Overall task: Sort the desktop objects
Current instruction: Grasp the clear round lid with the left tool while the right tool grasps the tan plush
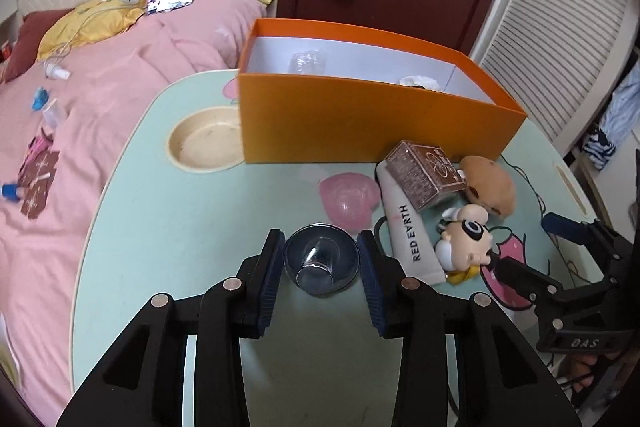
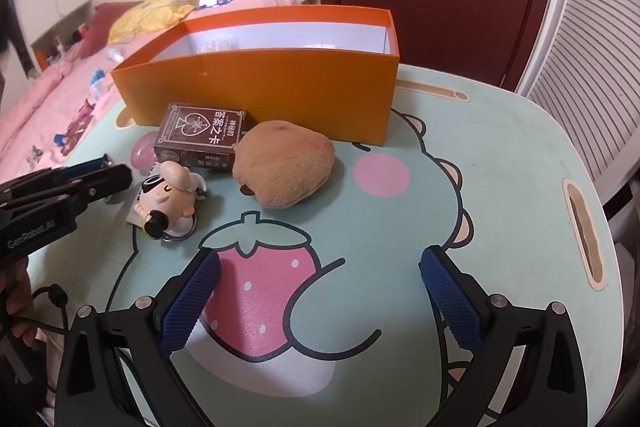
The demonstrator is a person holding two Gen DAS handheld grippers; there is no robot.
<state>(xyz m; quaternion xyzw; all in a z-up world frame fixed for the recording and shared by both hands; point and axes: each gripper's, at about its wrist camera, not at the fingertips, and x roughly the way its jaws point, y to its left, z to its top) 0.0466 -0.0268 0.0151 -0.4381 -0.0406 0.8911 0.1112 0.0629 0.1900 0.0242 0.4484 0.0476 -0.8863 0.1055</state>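
My left gripper (image 1: 321,247) is shut on a small clear glass cup (image 1: 320,259), its blue pads against both sides, just above the green table (image 1: 160,227). An orange box (image 1: 360,123) stands behind, holding a clear item and something white. A card box (image 1: 426,173), a white RED EARTH tube (image 1: 408,231), a brown plush (image 1: 488,187), a cartoon figurine (image 1: 466,239) and a pink round object (image 1: 348,197) lie to the right. My right gripper (image 2: 320,267) is open and empty over the strawberry print, near the plush (image 2: 284,167), figurine (image 2: 170,199) and card box (image 2: 200,137).
A round cream recess (image 1: 204,143) sits in the table left of the orange box (image 2: 260,87). A pink bed (image 1: 60,131) with small items lies to the left. A dark red door and a slatted panel stand behind. A slot (image 2: 582,231) marks the table's right edge.
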